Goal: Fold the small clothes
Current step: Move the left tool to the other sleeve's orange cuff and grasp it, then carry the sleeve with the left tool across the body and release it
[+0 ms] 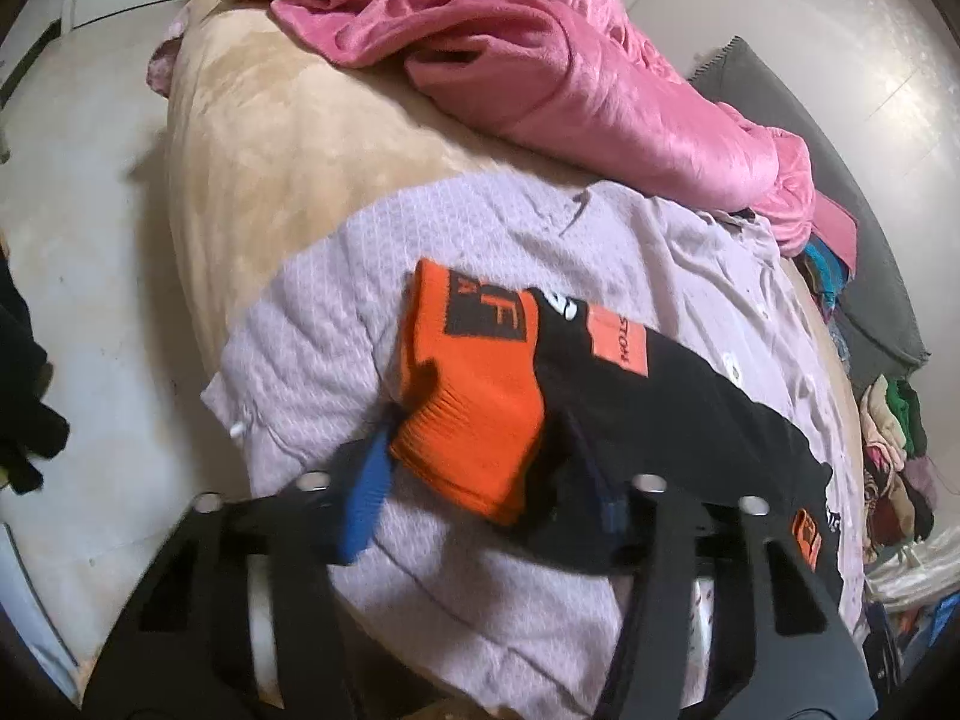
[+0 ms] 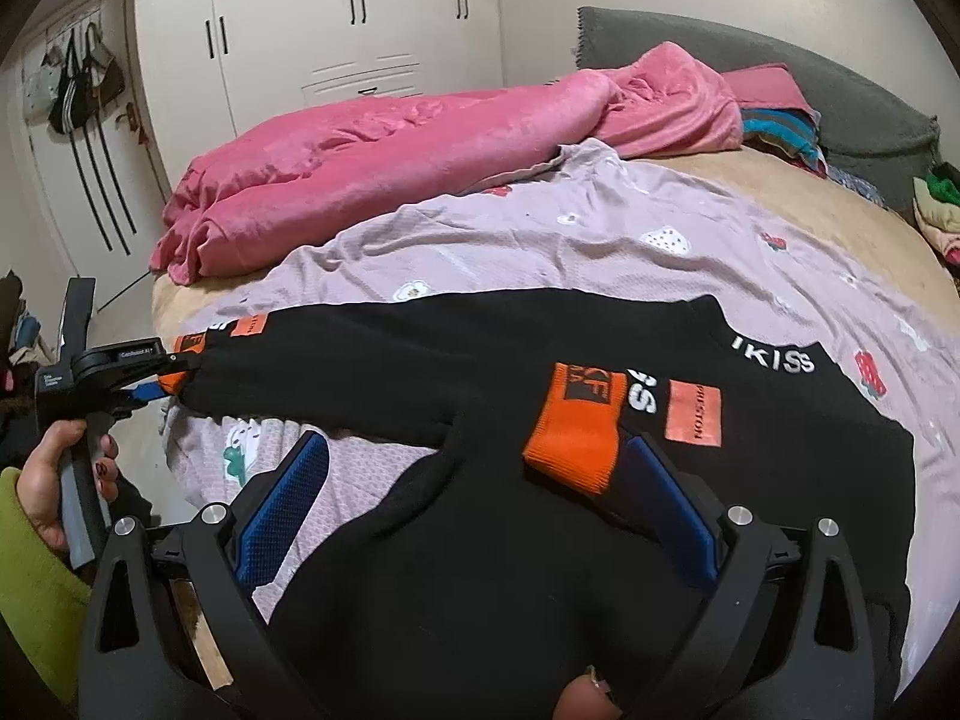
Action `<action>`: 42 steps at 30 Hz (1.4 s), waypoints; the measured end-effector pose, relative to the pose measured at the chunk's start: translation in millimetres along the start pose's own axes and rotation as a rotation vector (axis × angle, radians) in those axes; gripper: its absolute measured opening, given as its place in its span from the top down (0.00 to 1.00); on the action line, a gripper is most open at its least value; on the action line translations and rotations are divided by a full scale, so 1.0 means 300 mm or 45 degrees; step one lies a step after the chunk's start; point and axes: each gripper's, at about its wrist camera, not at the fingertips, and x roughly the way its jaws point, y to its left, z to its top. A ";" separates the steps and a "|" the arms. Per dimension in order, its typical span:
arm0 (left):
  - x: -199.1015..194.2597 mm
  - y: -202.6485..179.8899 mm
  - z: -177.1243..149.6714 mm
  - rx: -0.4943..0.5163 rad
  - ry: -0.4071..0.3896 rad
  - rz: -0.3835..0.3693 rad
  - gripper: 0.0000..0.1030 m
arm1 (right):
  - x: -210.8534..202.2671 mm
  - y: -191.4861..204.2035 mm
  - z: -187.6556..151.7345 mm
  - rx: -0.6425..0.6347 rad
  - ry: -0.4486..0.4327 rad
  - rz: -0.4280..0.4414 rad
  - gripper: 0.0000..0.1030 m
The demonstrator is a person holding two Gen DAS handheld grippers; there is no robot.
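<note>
A black sweatshirt (image 2: 540,354) with orange cuffs and white lettering lies spread on a lilac patterned sheet (image 2: 600,228). In the left wrist view its orange cuff (image 1: 474,396) sits between the fingers of my left gripper (image 1: 480,480), which look closed on it. The right wrist view shows that gripper (image 2: 162,381) at the far left, holding the sleeve end. My right gripper (image 2: 480,480) is open, its blue pads on either side of the black fabric. The other orange cuff (image 2: 576,426) lies folded over the body by the right pad (image 2: 678,516).
A crumpled pink blanket (image 2: 390,162) lies across the back of the beige bed (image 1: 288,138). A grey headboard (image 2: 780,66) and piled clothes (image 2: 936,204) are at the right. White wardrobes (image 2: 300,30) stand behind. The floor (image 1: 90,240) is to the left.
</note>
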 end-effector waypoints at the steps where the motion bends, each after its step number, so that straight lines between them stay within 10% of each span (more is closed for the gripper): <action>1: -0.006 0.001 0.005 0.004 -0.010 -0.008 0.80 | -0.004 -0.008 -0.003 0.008 -0.002 -0.003 0.04; 2: -0.025 -0.002 0.010 0.011 -0.036 -0.041 0.95 | -0.009 -0.017 -0.005 0.015 -0.007 -0.003 0.04; 18: -0.307 -0.374 0.074 0.277 -0.248 -0.342 0.95 | -0.135 -0.194 -0.017 0.171 -0.120 -0.069 0.04; 42: -0.297 -1.060 -0.150 0.724 -0.137 -0.659 0.96 | -0.374 -0.577 -0.158 0.490 -0.284 -0.228 0.04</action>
